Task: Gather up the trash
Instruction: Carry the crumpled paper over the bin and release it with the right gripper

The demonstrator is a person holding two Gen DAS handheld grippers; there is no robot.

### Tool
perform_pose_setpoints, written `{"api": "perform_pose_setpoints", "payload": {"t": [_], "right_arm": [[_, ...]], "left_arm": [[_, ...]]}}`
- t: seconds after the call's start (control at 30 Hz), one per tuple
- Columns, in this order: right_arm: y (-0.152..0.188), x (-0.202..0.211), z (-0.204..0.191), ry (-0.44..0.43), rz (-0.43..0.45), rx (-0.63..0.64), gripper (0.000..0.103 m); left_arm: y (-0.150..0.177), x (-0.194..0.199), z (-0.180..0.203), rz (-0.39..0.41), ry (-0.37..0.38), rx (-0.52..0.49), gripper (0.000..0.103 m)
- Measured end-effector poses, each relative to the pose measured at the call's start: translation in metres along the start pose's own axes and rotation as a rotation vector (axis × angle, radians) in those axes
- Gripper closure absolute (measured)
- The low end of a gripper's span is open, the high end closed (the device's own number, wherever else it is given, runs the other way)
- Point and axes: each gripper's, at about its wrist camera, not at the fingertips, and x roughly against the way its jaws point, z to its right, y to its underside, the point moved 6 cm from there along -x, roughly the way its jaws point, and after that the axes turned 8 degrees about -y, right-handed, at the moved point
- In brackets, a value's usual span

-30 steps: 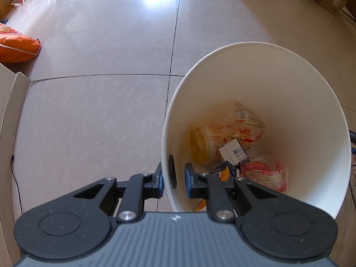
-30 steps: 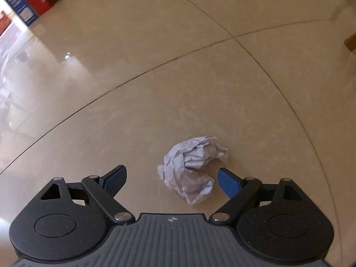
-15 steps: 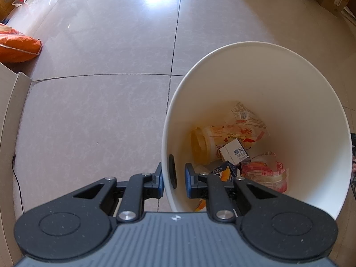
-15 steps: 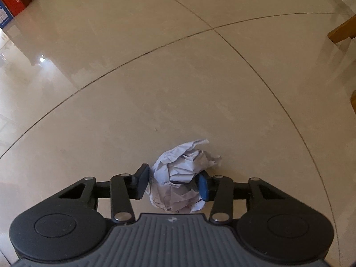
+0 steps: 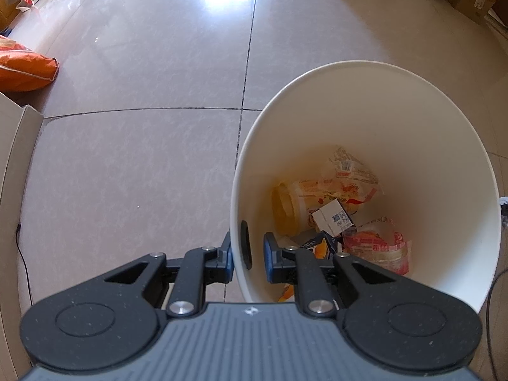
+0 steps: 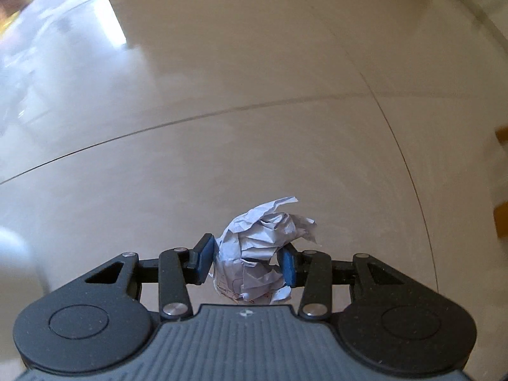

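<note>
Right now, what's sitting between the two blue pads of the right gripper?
A crumpled ball of white paper sits there, pinched by the right gripper from both sides. The right wrist view shows it.

We see our right gripper (image 6: 247, 262), spread wide around the crumpled paper ball (image 6: 257, 260) a second ago, now clamped on it between the blue pads, lifted clear of the blurred floor (image 6: 254, 111) beyond the fingertips
</note>
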Motion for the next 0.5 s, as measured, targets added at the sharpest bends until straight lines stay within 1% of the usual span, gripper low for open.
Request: {"api": "perform_pose_setpoints", "payload": {"t": [0.17, 0.27, 0.5], "right_arm": [[0.003, 0.055, -0.046, -0.076, 0.008, 0.109, 0.055], [0.008, 0.096, -0.078, -0.106, 0.026, 0.204, 0.055], [0.01, 0.164, -0.146, -0.212, 0.047, 0.357, 0.055]], "left_arm": [[0.001, 0.0, -0.001, 0.003, 0.004, -0.007, 0.088], [0.001, 0.001, -0.001, 0.004, 0.01, -0.012, 0.088], [0.002, 0.002, 0.001, 0.007, 0.009, -0.036, 0.088]]}}
